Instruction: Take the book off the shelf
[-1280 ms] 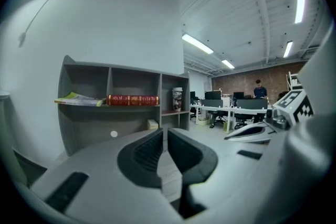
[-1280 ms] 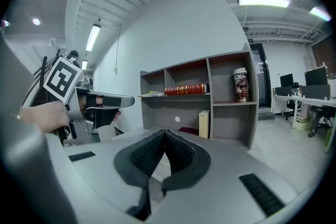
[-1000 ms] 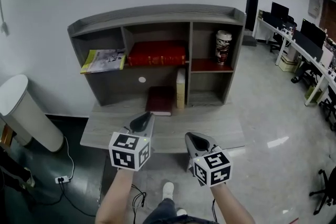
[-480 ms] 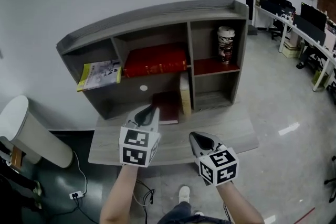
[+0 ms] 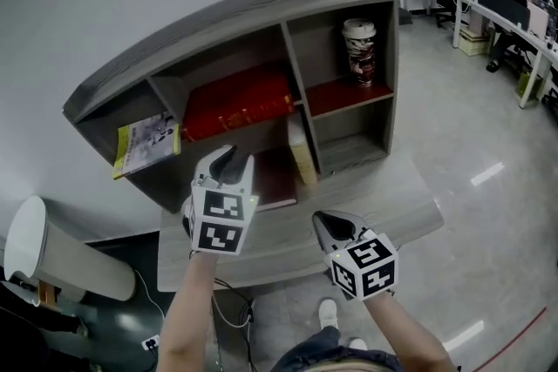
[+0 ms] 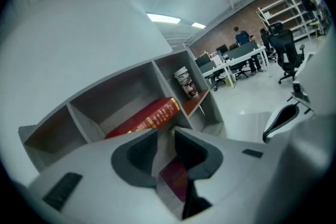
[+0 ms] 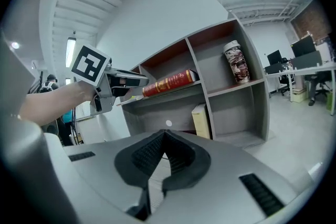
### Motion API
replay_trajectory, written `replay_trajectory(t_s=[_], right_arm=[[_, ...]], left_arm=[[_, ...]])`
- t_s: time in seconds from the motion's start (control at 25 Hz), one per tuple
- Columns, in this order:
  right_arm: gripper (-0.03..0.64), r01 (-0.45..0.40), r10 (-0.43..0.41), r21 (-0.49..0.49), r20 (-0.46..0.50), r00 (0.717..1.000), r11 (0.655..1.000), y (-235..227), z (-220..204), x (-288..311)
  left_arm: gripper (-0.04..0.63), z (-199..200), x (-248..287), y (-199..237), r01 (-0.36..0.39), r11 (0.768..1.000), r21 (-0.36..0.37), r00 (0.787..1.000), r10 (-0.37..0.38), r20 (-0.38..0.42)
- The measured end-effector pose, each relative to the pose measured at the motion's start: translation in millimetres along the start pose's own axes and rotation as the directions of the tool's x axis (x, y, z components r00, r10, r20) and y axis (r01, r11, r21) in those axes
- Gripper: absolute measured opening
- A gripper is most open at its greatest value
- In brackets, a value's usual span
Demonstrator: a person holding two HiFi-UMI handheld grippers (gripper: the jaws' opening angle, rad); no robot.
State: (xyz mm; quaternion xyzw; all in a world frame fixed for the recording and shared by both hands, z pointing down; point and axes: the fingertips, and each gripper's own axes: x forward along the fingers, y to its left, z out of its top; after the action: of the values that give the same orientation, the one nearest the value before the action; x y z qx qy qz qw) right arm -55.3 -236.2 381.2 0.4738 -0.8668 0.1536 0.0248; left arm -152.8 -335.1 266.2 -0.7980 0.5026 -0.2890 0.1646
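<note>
Left gripper (image 5: 228,155), fingers (image 6: 137,156) opening empty, neared maroon book (image 5: 272,179) beside cream book (image 5: 301,154).

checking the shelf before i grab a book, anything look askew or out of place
The yellow-green magazine in the upper left compartment of the grey wooden shelf unit lies skewed and juts out past the shelf's edge. Nothing else stands out.
</note>
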Motion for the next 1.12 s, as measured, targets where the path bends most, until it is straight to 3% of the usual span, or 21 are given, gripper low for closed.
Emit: replay_trajectory(t_s=[0.44,0.72,1.12], right_arm=[[0.008,0.021,-0.021,0.074,0.000,1.000,0.997,-12,-4,33],[0.008,0.031,-0.031,0.109,0.005,0.999,0.994,-15,-8,45],[0.008,0.052,-0.053,0.138,0.007,0.999,0.989,-21,-8,53]], left_arm=[[0.127,-9,42,15,0.027,0.993,0.113,0.996,-0.017,-0.089],[0.137,-14,57,23,0.005,0.980,0.200,0.993,0.018,-0.116],[0.192,-14,72,31,-0.049,0.890,0.453,0.985,0.119,-0.128]])
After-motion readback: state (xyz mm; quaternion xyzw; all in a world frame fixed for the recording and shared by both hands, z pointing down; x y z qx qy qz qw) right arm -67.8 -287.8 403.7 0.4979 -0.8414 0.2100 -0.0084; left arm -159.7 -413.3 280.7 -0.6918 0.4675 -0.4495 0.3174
